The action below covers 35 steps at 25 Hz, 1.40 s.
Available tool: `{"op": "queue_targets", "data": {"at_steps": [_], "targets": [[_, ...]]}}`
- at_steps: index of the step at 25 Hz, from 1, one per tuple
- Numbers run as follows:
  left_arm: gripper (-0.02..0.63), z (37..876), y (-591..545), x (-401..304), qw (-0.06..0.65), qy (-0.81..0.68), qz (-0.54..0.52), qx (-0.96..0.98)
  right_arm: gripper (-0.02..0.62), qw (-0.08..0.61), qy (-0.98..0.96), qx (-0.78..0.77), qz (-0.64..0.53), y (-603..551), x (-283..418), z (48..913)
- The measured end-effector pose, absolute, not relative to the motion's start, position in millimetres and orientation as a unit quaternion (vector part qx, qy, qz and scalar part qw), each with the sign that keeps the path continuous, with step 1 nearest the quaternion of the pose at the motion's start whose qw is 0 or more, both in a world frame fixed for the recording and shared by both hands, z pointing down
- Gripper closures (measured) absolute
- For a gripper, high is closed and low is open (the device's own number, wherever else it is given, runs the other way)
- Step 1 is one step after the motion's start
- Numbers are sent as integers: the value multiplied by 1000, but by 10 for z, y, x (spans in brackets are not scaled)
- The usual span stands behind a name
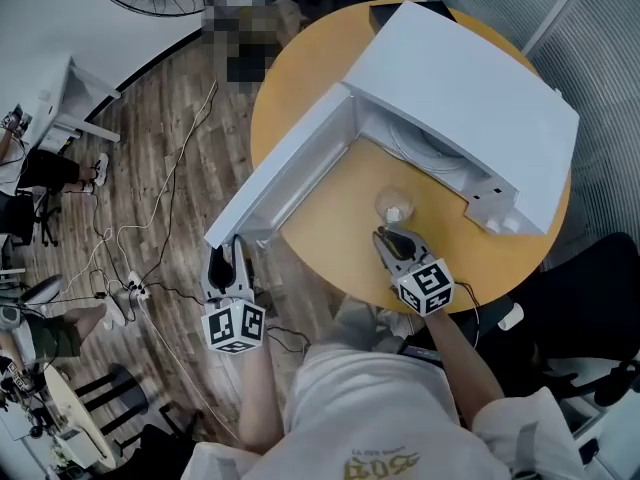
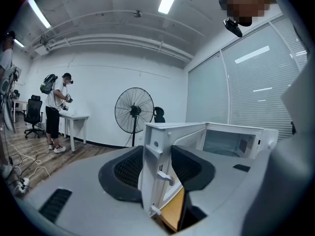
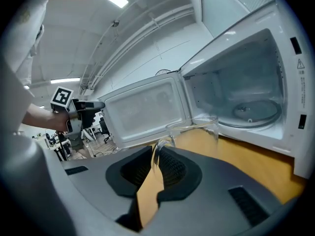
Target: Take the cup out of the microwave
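Observation:
A white microwave (image 1: 470, 98) stands on a round wooden table (image 1: 335, 223) with its door (image 1: 290, 168) swung wide to the left. A clear glass cup (image 1: 396, 206) is outside the oven, just above the tabletop in front of the opening. My right gripper (image 1: 392, 236) is shut on the cup's handle (image 3: 156, 149), and the cup (image 3: 197, 128) hangs just ahead of the jaws. The oven's cavity with its glass turntable (image 3: 256, 113) is bare. My left gripper (image 1: 232, 256) is shut on the free edge of the door (image 2: 156, 171), beyond the table's left rim.
Cables and a power strip (image 1: 130, 288) lie on the wooden floor at left. A standing fan (image 2: 134, 111) and a white desk (image 2: 74, 119) with a person (image 2: 56, 112) beside it stand further off. A black chair (image 1: 580, 298) is at the table's right.

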<state>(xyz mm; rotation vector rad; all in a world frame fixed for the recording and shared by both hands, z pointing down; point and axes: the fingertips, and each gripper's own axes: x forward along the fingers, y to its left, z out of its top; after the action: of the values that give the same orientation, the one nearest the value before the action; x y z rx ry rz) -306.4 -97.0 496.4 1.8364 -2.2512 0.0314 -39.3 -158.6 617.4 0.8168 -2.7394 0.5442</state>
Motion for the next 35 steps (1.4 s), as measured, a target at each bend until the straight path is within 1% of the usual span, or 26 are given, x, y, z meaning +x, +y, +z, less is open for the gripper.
{"op": "queue_targets", "data": {"at_steps": [13, 19, 25, 26, 27, 29, 31, 33, 35], "targets": [[422, 4959, -971, -3063, 113, -770, 3, 628, 540, 122, -938, 254, 204, -1514, -465, 6366], [423, 4951, -973, -3069, 112, -772, -1, 626, 546, 147, -934, 243, 217, -1452, -376, 6505], [422, 4961, -967, -3092, 115, -774, -8, 622, 518, 158, -914, 259, 268, -1440, -305, 6597], [422, 4971, -968, -3087, 115, -775, -8, 622, 510, 166, -913, 260, 268, -1431, -289, 6618], [422, 4982, -969, -3084, 117, -776, -8, 620, 487, 173, -912, 261, 266, -1421, -263, 6634], [421, 5025, -955, -3105, 127, -785, -10, 606, 460, 180, -909, 267, 266, -1402, -198, 6641], [368, 5134, -917, -3143, 149, -801, -7, 579, 454, 181, -907, 274, 265, -1379, -120, 6618], [340, 5270, -873, -3128, 178, -809, -7, 561, 453, 179, -905, 283, 262, -1351, -40, 6571], [364, 5400, -833, -3049, 210, -806, -13, 554, 453, 174, -904, 293, 256, -1329, 41, 6506]]}}
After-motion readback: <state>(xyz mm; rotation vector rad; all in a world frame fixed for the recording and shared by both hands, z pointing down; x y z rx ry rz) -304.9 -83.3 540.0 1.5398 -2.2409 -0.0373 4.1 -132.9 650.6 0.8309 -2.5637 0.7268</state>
